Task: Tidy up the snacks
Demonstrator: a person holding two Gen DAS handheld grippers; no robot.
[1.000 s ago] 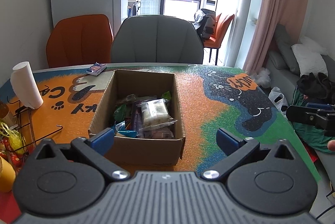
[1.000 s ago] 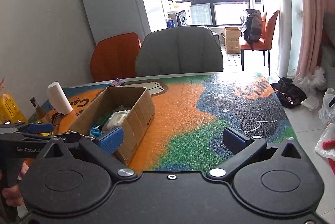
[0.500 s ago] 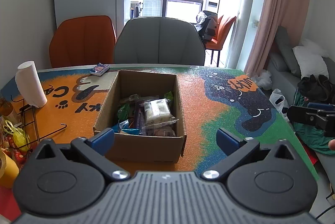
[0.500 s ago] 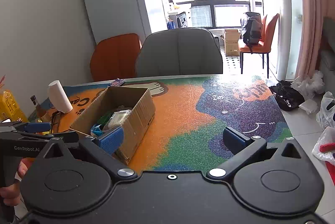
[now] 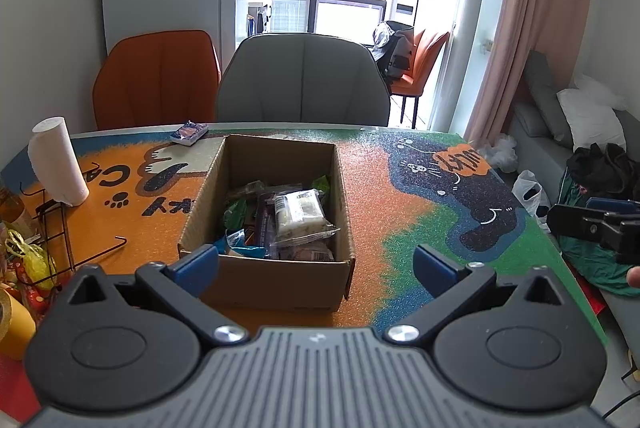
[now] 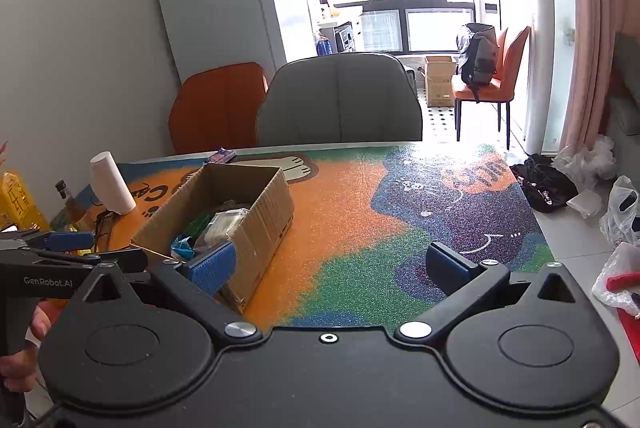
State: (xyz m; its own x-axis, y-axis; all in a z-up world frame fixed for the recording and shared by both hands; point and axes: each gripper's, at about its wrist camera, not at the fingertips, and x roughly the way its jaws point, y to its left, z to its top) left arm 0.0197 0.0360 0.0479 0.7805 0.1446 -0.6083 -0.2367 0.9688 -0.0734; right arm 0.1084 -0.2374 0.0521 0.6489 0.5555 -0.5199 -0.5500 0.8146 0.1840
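1. Looking along my left gripper [image 5: 316,268], I see its blue pads spread wide and holding nothing. The cardboard box [image 5: 267,280] sits straight ahead, just beyond the fingertips, its long axis running away from me. Snack packets [image 5: 298,214] lie heaped inside, a pale clear-wrapped one on top; their labels are too small to read. One small packet [image 5: 189,132] lies alone on the table [image 5: 372,196] beyond the box's far left corner. Partial lettering shows on the printed mat, upside down to me. A paper roll [image 5: 58,162] stands far left.

2. Looking along my right gripper [image 6: 334,266], I see it also spread and empty. The box lies ahead to the left, angled, so my left gripper is nearer. Its side reads "GenRobot.AI". Whether the snacks are being gathered or taken out, I cannot tell.
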